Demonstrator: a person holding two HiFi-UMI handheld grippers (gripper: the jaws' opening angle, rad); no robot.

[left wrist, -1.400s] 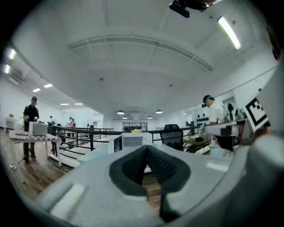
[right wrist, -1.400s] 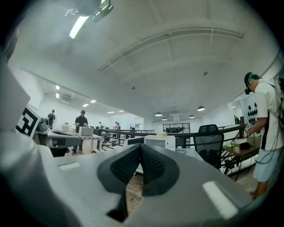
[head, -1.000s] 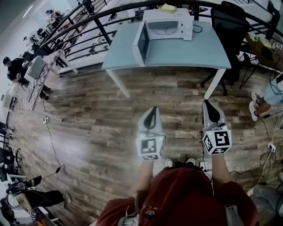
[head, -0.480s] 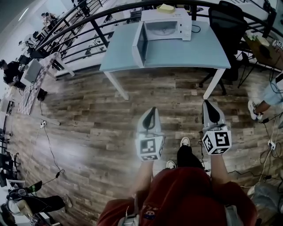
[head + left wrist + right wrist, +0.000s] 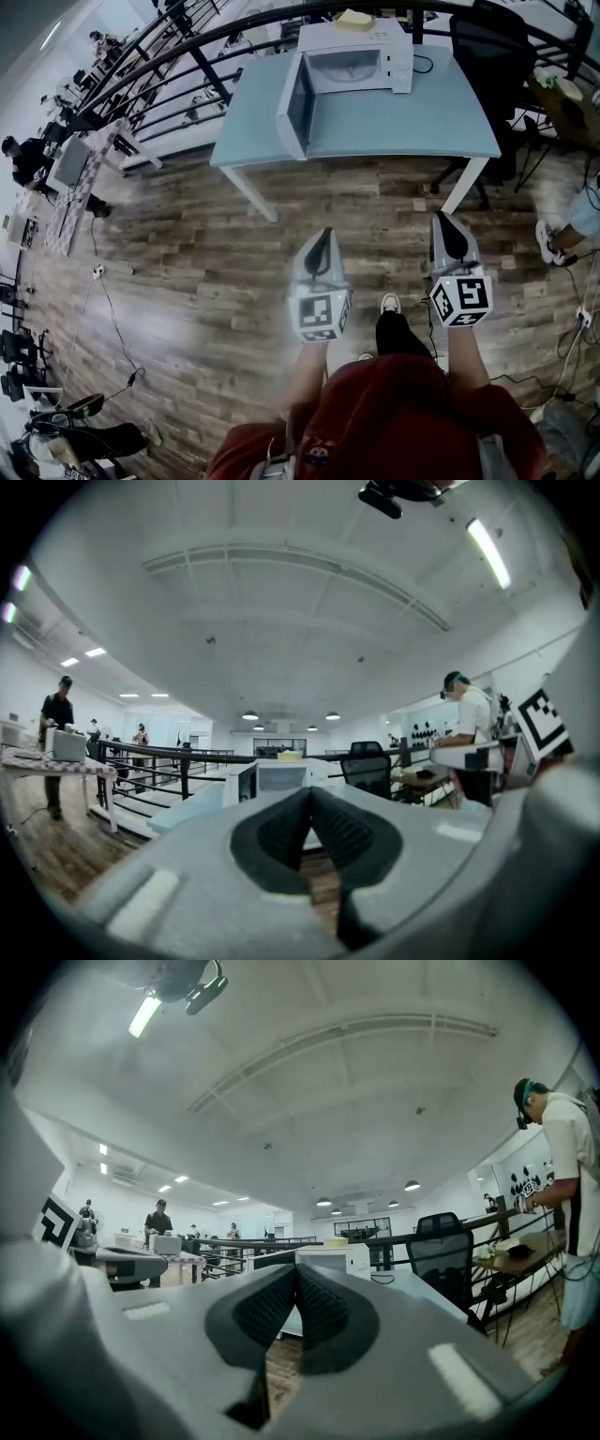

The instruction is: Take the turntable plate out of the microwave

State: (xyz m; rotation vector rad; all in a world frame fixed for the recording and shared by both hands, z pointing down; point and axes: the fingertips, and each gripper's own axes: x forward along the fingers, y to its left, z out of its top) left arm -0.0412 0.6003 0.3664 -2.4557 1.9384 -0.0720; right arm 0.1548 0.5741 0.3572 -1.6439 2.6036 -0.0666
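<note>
A white microwave (image 5: 352,52) stands at the far side of a light blue table (image 5: 403,122), its door (image 5: 292,101) swung open to the left. Inside, the pale turntable plate (image 5: 345,67) shows faintly. My left gripper (image 5: 323,236) and right gripper (image 5: 444,223) are held side by side over the wooden floor, well short of the table, both shut and empty. The left gripper view shows the shut left gripper (image 5: 311,794) aimed at the microwave (image 5: 279,778). In the right gripper view the shut right gripper (image 5: 297,1274) also faces the microwave (image 5: 330,1262).
A black office chair (image 5: 486,42) stands behind the table's right end. A dark railing (image 5: 183,61) runs behind the table. A person's legs (image 5: 577,211) are at the right edge, with cables on the floor there. Another person (image 5: 23,157) sits at the far left.
The person carrying the grippers has stepped forward, so the table and microwave sit a little closer and larger. Both grippers kept their pose, side by side and shut.
</note>
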